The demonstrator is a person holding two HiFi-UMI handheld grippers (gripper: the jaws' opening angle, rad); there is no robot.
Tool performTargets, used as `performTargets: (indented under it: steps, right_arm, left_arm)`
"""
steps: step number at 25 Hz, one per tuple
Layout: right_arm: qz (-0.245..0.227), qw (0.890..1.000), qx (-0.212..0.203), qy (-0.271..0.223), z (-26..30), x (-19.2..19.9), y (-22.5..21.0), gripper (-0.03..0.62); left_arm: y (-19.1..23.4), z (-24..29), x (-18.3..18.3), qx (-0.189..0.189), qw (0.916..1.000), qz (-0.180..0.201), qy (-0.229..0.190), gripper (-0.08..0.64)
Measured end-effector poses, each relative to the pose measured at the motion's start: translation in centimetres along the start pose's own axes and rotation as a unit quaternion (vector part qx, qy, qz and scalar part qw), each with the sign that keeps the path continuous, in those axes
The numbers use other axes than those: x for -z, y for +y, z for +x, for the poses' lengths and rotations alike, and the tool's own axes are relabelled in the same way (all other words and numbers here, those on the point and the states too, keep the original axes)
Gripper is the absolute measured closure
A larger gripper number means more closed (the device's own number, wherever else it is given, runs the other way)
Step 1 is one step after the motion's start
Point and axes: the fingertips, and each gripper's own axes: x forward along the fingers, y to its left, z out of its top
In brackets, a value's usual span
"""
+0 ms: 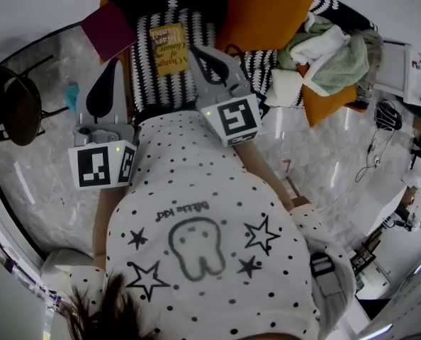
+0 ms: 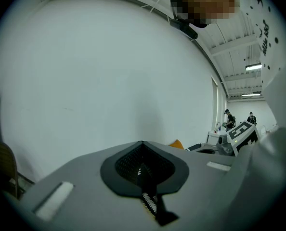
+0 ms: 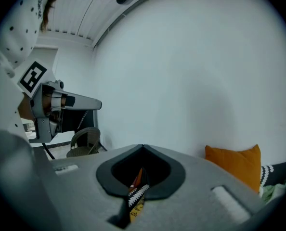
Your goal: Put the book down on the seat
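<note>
Legible print: the book [image 1: 169, 48] has a yellow cover on which "Change of" can be read; the smaller lines cannot. The person's dotted shirt [image 1: 196, 190] carries "Little kid" above a tooth drawing and stars.

The book lies flat on the black-and-white striped seat [image 1: 150, 83], towards its left edge in the head view, just beside the tips of the right gripper [image 1: 205, 57]; contact cannot be confirmed.

The right gripper's jaws are drawn to a thin slit with nothing clamped; the cover shows only beyond them. The left gripper [image 1: 111, 69] is fully closed and empty, off the seat's left edge.
</note>
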Motion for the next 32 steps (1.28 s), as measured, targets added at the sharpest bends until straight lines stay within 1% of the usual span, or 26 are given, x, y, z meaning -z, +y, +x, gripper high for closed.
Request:
performTargets:
  steps: [5, 8, 15, 32]
  right_arm:
    - [-0.002, 1.0, -0.005, -0.003, 0.1, -0.3, 0.4, 0.591]
    - [-0.003, 1.0, -0.006, 0.0, -0.1, -0.1, 0.4, 0.591]
    - [-0.012, 1.0, -0.026, 0.005, 0.2, 0.0, 1.4, 0.591]
    - [-0.019, 0.999, -0.031, 0.007, 0.6, -0.2, 1.4, 0.591]
  left_arm:
    - [-0.4, 0.0, 0.3, 0.005, 1.0, 0.002, 0.002, 0.561]
    - [-1.0, 0.1, 0.9, 0.012, 0.9999, -0.007, 0.009, 0.561]
    - [-1.4, 0.4, 1.9, 0.022, 0.9994, -0.016, 0.021, 0.561]
    - [-0.9, 0.5, 1.8, 0.014, 0.9995, -0.025, 0.012, 0.563]
